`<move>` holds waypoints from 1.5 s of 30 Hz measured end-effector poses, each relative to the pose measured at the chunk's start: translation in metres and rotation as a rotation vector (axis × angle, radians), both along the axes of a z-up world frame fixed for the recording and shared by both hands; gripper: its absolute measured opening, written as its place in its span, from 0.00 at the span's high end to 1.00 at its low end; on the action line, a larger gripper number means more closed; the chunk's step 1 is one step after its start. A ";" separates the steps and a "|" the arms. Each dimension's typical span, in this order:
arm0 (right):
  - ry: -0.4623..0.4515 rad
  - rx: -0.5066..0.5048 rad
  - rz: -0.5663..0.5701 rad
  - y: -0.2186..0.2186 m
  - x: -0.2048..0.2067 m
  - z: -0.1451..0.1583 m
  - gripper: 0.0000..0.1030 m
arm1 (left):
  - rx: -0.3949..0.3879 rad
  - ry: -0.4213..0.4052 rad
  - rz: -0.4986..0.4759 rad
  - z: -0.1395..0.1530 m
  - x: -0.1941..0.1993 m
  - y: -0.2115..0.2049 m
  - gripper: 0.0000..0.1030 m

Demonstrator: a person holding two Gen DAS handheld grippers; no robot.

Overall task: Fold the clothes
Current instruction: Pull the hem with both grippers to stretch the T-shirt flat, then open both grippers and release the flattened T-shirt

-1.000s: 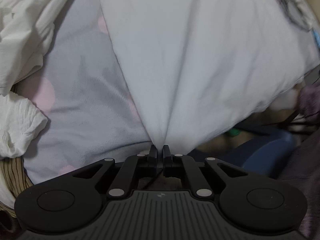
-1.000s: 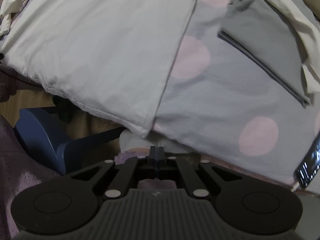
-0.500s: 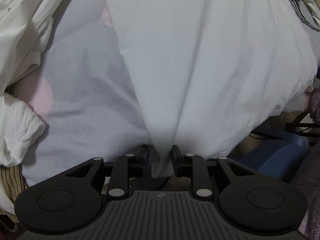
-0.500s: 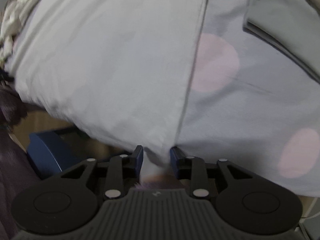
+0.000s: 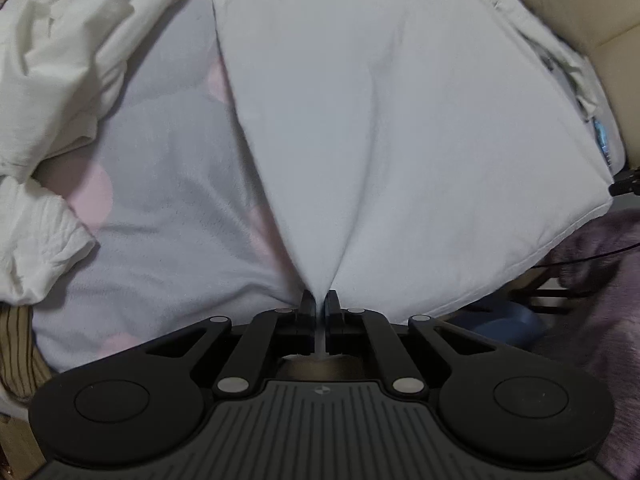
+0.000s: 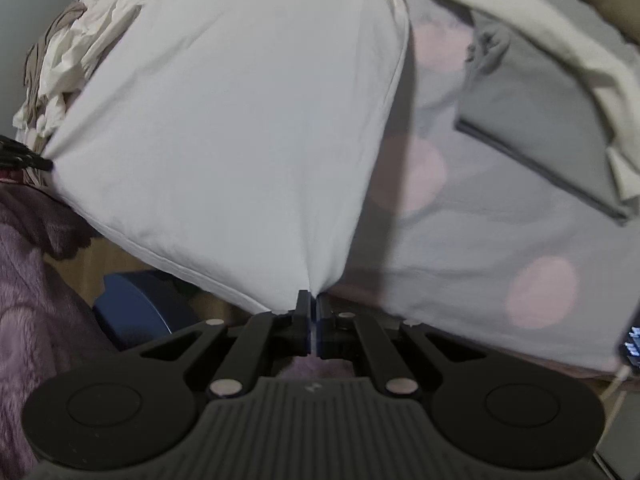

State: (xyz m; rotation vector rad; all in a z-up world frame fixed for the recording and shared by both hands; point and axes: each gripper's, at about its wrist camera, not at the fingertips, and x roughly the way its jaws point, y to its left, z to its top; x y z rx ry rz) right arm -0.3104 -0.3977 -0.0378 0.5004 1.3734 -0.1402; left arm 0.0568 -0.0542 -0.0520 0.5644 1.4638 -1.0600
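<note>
A white garment (image 5: 400,140) lies stretched over a grey bedsheet with pink dots (image 5: 168,208). My left gripper (image 5: 319,300) is shut on the garment's near left corner, and cloth shows between the fingers. In the right wrist view the same white garment (image 6: 240,128) fans out from my right gripper (image 6: 313,300), which is shut on its near right corner. The left gripper's tip (image 6: 24,156) shows at the garment's far corner in the right wrist view. The hem between both corners hangs taut over the bed's edge.
Crumpled cream clothes (image 5: 52,80) lie at the left of the bed. A folded grey garment (image 6: 540,120) lies at the right on the sheet (image 6: 480,220). A blue object (image 6: 132,312) stands on the floor below, beside purple fleece (image 6: 28,280). A phone (image 6: 632,344) lies at the right edge.
Both grippers opened half a second ago and have shut again on the white garment's near corners. The garment is now pulled tighter and lifted at the front edge.
</note>
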 end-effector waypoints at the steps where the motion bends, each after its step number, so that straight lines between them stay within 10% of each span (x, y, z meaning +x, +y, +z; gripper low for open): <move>1: 0.014 0.003 -0.004 -0.001 0.000 -0.005 0.98 | 0.001 0.000 -0.005 0.004 0.001 0.001 0.98; 13: 0.183 0.024 0.071 0.008 0.020 -0.079 0.92 | 0.233 0.000 -0.037 -0.077 -0.006 -0.006 0.88; 18: 0.099 -0.013 -0.023 -0.015 0.019 -0.057 0.84 | 0.100 -0.041 0.018 -0.045 0.008 -0.005 0.65; 31: -0.164 -0.100 -0.128 -0.028 0.071 -0.016 0.72 | -0.147 -0.330 0.323 0.022 0.096 0.016 0.63; 38: -0.253 -0.100 -0.111 -0.020 0.114 -0.020 0.67 | -0.140 -0.592 0.440 0.041 0.125 0.021 0.51; 45: -0.259 -0.076 -0.041 -0.003 0.152 -0.028 0.66 | -0.063 -0.608 0.481 0.017 0.162 0.001 0.58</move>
